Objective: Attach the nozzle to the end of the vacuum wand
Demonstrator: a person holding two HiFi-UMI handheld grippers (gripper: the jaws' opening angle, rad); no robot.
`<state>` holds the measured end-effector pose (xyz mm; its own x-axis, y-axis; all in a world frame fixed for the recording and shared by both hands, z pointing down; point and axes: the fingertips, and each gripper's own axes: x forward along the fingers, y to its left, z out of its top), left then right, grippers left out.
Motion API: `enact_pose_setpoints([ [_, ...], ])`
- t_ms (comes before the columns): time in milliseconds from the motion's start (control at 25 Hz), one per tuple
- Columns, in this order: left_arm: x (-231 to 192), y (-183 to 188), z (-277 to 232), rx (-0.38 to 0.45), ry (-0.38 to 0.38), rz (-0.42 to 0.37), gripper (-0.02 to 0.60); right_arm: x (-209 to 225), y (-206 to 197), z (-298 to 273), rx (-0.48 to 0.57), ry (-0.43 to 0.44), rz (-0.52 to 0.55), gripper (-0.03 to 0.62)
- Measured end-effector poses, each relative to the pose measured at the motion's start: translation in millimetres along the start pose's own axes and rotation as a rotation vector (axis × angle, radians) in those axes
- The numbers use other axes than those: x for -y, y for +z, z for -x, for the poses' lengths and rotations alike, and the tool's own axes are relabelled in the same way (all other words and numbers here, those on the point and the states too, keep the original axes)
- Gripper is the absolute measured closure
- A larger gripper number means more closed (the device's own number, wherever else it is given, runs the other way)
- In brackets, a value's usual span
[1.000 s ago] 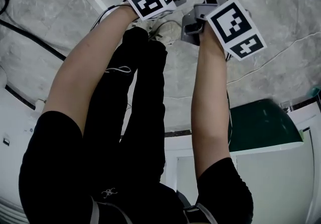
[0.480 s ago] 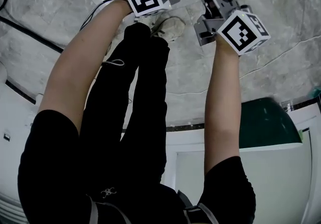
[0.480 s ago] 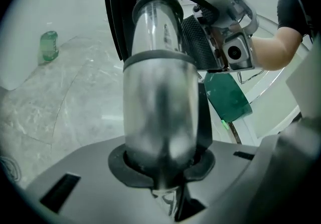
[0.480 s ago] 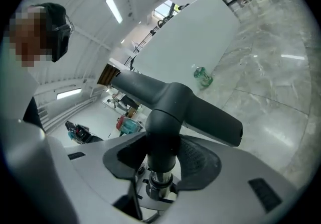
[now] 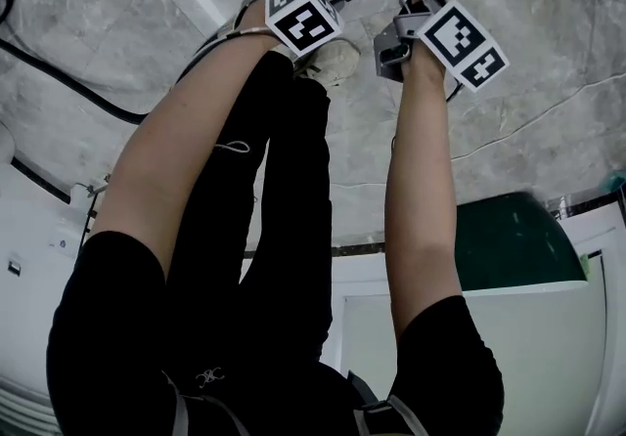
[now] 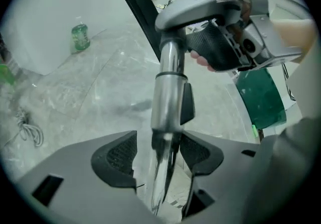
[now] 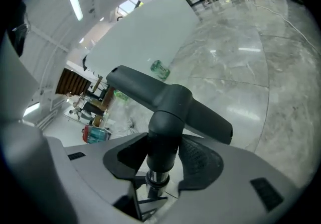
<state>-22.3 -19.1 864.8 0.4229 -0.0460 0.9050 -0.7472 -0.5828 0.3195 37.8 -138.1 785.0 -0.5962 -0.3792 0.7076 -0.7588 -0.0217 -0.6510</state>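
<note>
1. Vacuum wand — a chrome tube held in the air over the grey marble floor. In the head view it lies near the top edge, beyond the person's shoe.
2. Nozzle — a dark T-shaped head. Its round neck sits over the wand's chrome end, and its crossbar slants across the right gripper view.
3. Right gripper: the jaws are clamped on the nozzle's neck, with a ribbed pad on either side of it.
4. Left gripper: the jaws are opening with the wand between them, just below its collar, which carries a dark clip. The left pad stands clear of the tube and the right pad is just beside it.
5. Green bottle: it stands upright on the floor, well apart from the wand, close to a white wall.
</note>
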Motion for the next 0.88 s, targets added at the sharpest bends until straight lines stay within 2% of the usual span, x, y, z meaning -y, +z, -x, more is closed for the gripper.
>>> enact_pose_setpoints([
  [120, -7.6, -7.4, 11.6, 0.043, 0.031, 0.081, 0.334, 46.0, -11.9, -24.8, -0.045, -0.095, -0.092, 0.410],
  [240, -7.1, -9.9, 23.2, 0.104, -0.029, 0.162, 0.338, 90.0, -29.2, -48.2, -0.102, -0.173, -0.194, 0.408],
  [320, -11.2, -16.6, 22.1, 0.113, -0.053, 0.189, 0.420, 108.7, -46.2, -58.0, -0.134, -0.204, -0.247, 0.408],
  [400, -17.6, -23.7, 19.0, 0.107, -0.053, 0.205, 0.485, 118.2, -64.2, -61.3, -0.153, -0.210, -0.281, 0.408],
  [600, -27.8, -18.4, 14.3, 0.112, -0.089, 0.246, 0.489, 130.3, -85.0, -74.1, -0.169, -0.177, -0.312, 0.408],
  [880, -18.7, -17.6, 4.5, 0.118, -0.111, 0.184, 0.489, 138.4, -90.4, -104.4, -0.144, -0.134, -0.263, 0.401],
])
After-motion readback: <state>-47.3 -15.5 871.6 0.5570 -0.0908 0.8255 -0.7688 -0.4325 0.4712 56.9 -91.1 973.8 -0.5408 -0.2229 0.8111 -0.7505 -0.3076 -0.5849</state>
